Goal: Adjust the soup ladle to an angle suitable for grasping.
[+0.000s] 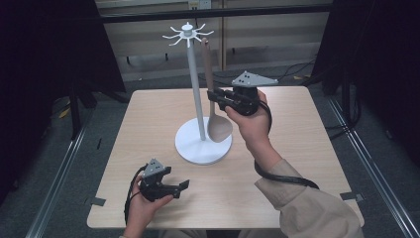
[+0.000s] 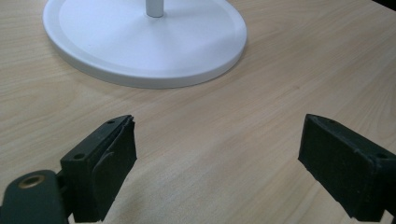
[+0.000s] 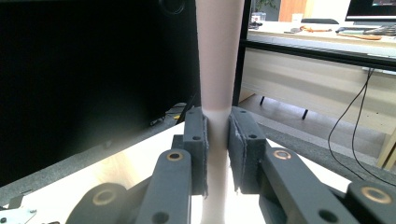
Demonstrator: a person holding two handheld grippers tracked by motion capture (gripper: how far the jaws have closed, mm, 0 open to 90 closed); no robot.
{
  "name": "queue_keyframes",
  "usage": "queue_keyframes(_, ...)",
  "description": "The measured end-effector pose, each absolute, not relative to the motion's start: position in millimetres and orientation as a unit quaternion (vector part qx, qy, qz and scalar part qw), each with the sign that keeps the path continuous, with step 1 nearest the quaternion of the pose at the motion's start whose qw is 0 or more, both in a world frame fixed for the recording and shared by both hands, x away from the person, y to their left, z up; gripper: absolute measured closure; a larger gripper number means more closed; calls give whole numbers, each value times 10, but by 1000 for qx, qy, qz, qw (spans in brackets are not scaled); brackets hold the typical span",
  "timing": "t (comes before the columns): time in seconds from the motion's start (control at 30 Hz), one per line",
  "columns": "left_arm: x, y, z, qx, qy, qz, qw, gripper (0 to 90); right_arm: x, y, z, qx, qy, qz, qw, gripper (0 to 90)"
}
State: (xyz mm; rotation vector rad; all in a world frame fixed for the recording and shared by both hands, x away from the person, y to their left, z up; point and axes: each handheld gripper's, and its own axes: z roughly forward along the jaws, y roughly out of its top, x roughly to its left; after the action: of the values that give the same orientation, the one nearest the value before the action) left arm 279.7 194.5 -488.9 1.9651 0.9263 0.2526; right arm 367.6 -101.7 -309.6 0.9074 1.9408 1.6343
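A white rack stands mid-table: a round base (image 1: 190,145), a thin pole (image 1: 197,84) and a ring of hooks (image 1: 187,33) at the top. A beige spoon (image 1: 218,127) hangs upright beside the pole, bowl down just over the base. Its handle top sits by a hook; whether it is hooked I cannot tell. My right gripper (image 1: 212,95) is shut on the spoon handle (image 3: 218,56), which runs up between the pads (image 3: 217,140). My left gripper (image 1: 183,186) rests low at the table's front left, open with nothing in it (image 2: 217,158), facing the base (image 2: 140,42).
The light wooden table (image 1: 297,148) has bare surface around the rack. Dark curtains flank both sides. A black bar crosses behind the rack top, and cables lie on the floor beyond the far edge.
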Motion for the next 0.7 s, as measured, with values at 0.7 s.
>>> queue_keyframes(0.7, 2787, 1955, -4890, 800, 377, 105, 454, 111, 3711, -957, -3107, 332, 700, 592, 223, 775)
